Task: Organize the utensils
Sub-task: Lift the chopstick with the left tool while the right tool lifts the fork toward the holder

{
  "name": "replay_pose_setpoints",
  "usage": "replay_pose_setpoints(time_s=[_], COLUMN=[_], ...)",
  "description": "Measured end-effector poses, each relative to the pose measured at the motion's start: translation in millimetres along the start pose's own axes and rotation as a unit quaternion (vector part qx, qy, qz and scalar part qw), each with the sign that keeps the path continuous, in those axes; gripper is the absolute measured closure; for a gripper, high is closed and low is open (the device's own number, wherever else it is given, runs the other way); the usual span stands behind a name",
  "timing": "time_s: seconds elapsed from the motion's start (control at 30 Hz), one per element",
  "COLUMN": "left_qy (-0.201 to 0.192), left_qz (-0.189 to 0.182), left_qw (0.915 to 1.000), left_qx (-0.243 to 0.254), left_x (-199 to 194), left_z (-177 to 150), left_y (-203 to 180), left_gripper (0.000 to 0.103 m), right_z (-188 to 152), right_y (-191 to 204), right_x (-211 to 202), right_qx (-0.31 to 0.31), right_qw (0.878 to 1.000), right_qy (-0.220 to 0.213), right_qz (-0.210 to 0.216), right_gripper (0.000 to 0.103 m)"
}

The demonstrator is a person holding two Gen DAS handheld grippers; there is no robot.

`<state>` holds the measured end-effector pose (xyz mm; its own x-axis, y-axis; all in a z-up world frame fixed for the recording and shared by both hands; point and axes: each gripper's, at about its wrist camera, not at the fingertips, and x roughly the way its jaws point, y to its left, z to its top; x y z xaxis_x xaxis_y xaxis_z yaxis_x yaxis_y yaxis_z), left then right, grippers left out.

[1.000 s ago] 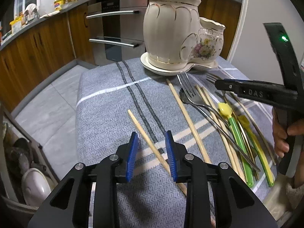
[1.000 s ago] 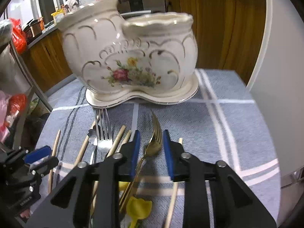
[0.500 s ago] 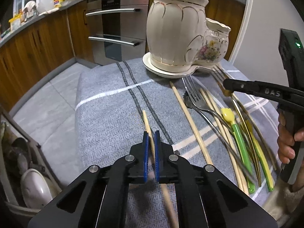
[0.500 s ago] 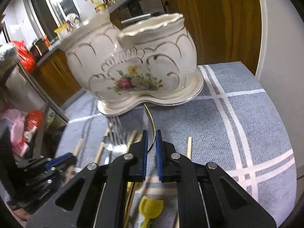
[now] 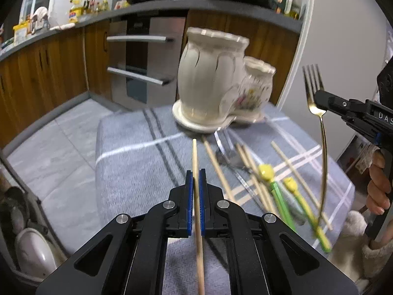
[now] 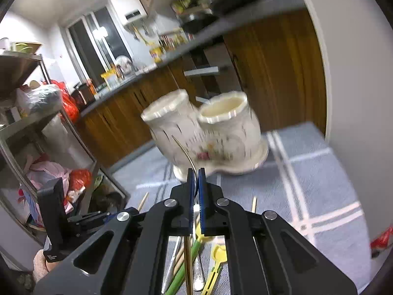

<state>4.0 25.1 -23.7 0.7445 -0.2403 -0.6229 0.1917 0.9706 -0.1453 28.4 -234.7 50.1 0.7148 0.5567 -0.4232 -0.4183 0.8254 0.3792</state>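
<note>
On the left, a wooden chopstick (image 5: 195, 162) is clamped in the left hand-held gripper (image 5: 195, 191), lifted off the tabletop (image 5: 127, 167); it should be tipped upright before the far ceramic holder (image 5: 216, 83) is reached; on the right, a gold fork (image 5: 319, 113) is pinched by the right hand-held gripper (image 6: 195, 189); its handle should be dropped in gently.
</note>
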Motion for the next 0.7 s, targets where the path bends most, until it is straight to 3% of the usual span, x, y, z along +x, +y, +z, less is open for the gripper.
replay_pose_setpoints(time_s=[0.33,0.7], left_qy=[-0.092,-0.134], left_qz=[-0.024,-0.04], left_qw=[0.9954,0.99], left_qx=[-0.008,-0.016], left_x=[-28,-43], left_z=[16,37], left_y=[0,2], left_gripper=[0.098,0.098], right_z=[20,45], right_y=[16,22], right_x=[-27,-27], right_qx=[-0.036,-0.049], right_qw=[0.992,0.985], right_qy=[-0.116,-0.162], right_qz=[-0.027,-0.026], right_gripper=[0.1,0.1])
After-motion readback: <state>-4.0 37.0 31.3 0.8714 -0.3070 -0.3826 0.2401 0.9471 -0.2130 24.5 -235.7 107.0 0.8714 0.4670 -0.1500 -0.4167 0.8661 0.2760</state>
